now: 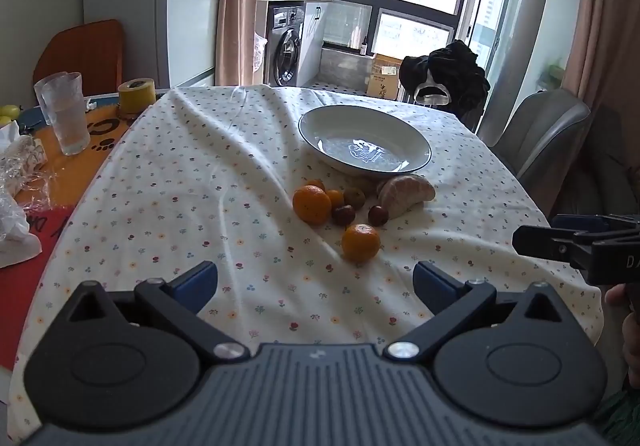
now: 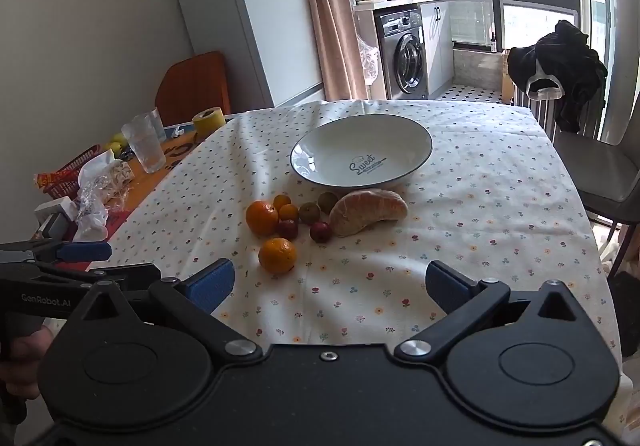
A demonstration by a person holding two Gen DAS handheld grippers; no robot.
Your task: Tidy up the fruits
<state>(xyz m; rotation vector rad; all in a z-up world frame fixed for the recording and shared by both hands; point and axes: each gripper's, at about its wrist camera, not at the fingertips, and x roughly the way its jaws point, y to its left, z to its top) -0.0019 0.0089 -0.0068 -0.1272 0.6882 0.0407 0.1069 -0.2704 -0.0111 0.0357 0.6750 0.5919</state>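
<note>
At 9 o'clock on the table edge stand two clear ribbed drinking glasses, nested close, w/ a yellow roll of tape just beside them at approx 10 o'clock. Crumpled clear plastic wrap lies near the glasses.

My left gripper hangs over the white flower-print tablecloth, blue pads spread wide, nothing betw. them. The fruit sits at 12 o'clock from it. Nearest is a small round orange mandarin, apart from the rest. Behind it, at 11 o'clock, a bigger orange mandarin touches a dark red jujube; two tiny orange kumquats sit just behind. A greenish-brown round fruit is next, then a second dark red jujube, touching a peeled pale-orange citrus half at 1 o'clock.

Behind the whole cluster rests a white shallow ceramic bowl w/ a dark rim, nothing in it, "Sweet" printed inside per the right wrist view.

My right gripper is also wide open and holds nothing; from it the near mandarin lies at 11 o'clock, the bowl at 12. Its black body shows at 3 o'clock in the left view. A grey chair stands at the table's right side, dark clothes piled behind.
</note>
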